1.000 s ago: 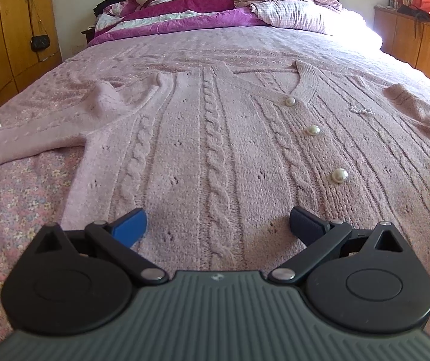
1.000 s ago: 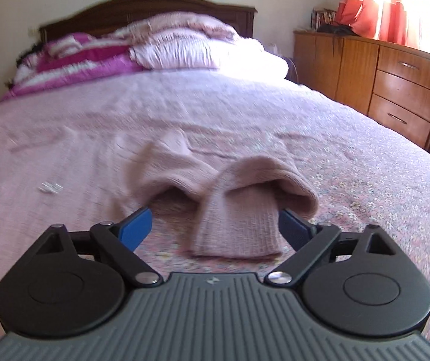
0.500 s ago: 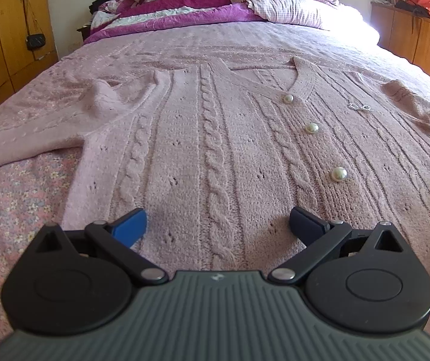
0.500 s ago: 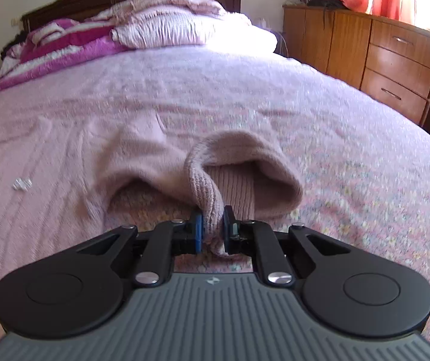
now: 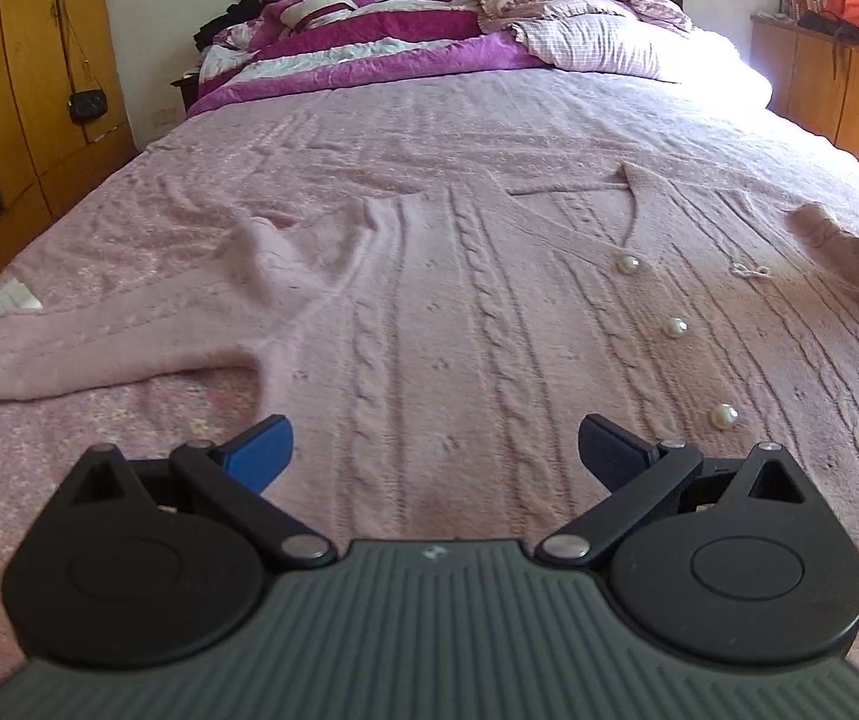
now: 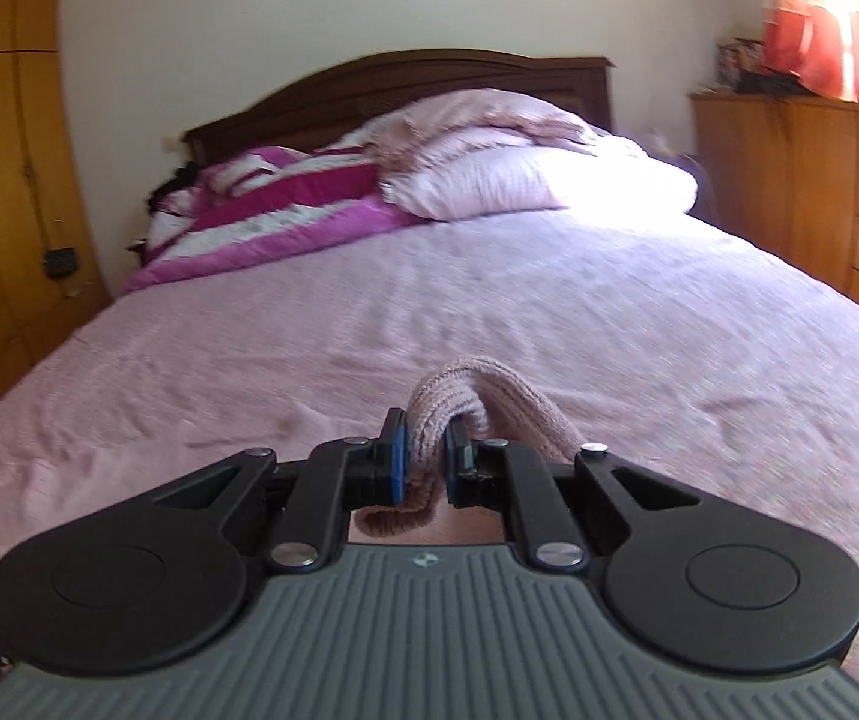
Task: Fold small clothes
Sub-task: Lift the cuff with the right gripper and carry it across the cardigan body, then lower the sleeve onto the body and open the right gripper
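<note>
Left claw (image 5: 432,450): I hold it spread wide over the cardigan (image 5: 489,324).
Right claw (image 6: 423,462): I have it clamped on the sleeve cuff (image 6: 429,414).

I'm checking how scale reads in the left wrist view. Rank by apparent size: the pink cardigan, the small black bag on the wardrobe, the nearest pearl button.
1. Pink cardigan.
2. Black bag, though it hangs much farther away.
3. Nearest pearl button.
</note>
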Demonstrator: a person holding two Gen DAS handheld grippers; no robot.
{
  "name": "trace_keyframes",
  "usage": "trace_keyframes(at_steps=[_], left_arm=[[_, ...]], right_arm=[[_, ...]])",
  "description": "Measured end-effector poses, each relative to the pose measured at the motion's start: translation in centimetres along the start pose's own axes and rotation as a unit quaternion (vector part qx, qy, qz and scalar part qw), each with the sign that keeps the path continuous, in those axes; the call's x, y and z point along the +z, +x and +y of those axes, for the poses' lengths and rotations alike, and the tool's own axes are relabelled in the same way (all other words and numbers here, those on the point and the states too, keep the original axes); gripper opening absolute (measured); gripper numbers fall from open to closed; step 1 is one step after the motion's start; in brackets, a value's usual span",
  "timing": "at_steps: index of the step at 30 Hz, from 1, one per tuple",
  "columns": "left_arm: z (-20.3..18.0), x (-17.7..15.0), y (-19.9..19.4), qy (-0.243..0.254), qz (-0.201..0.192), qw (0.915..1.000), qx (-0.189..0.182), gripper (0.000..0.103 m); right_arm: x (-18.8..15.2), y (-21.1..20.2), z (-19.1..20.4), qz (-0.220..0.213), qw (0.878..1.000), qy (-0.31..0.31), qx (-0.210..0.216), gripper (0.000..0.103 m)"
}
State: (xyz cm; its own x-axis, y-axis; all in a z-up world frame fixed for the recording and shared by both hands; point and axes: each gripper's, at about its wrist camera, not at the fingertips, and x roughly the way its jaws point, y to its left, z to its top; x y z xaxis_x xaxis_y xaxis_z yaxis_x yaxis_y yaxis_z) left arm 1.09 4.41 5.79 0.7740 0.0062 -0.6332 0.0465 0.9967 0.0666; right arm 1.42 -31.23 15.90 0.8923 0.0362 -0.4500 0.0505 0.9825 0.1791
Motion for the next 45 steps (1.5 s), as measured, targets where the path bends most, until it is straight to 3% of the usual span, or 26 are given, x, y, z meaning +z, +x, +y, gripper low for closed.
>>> trace_keyframes(at_steps=[13, 20, 27, 34, 41, 45], left_arm=[[2.6, -0.3, -0.9, -0.038, -0.001, 0.9993, -0.002, 0.103], [2.9, -1.1, -1.6, -0.023, -0.013, 0.9996, 0.013, 0.103], [4.5, -1.7, -1.3, -0.048, -0.007, 0.9987, 0.015, 0.103], [5.9, -1.8, -0.7, -0.062, 0.006, 0.9977, 0.027, 0.103], [6.1, -1.7, -0.3, -0.062, 0.008, 0.9975, 0.033, 0.103], [5.6, -1.1, 0.4, -0.051, 0.007, 0.9981, 0.034, 0.103]], right_arm=[[4.1, 3.4, 13.0, -0.013, 0.997, -0.021, 0.075, 0.013], [1.3, 7.0, 20.6, 0.014, 0.994, -0.016, 0.108, 0.013], [-2.6, 10.5, 26.6, 0.043, 0.988, -0.027, 0.146, 0.013], [-6.1, 13.7, 28.1, 0.115, 0.976, -0.027, 0.181, 0.014], [-9.9, 14.4, 27.0, 0.140, 0.972, -0.028, 0.186, 0.049], [-10.4, 13.0, 24.8, 0.144, 0.968, -0.029, 0.202, 0.053]])
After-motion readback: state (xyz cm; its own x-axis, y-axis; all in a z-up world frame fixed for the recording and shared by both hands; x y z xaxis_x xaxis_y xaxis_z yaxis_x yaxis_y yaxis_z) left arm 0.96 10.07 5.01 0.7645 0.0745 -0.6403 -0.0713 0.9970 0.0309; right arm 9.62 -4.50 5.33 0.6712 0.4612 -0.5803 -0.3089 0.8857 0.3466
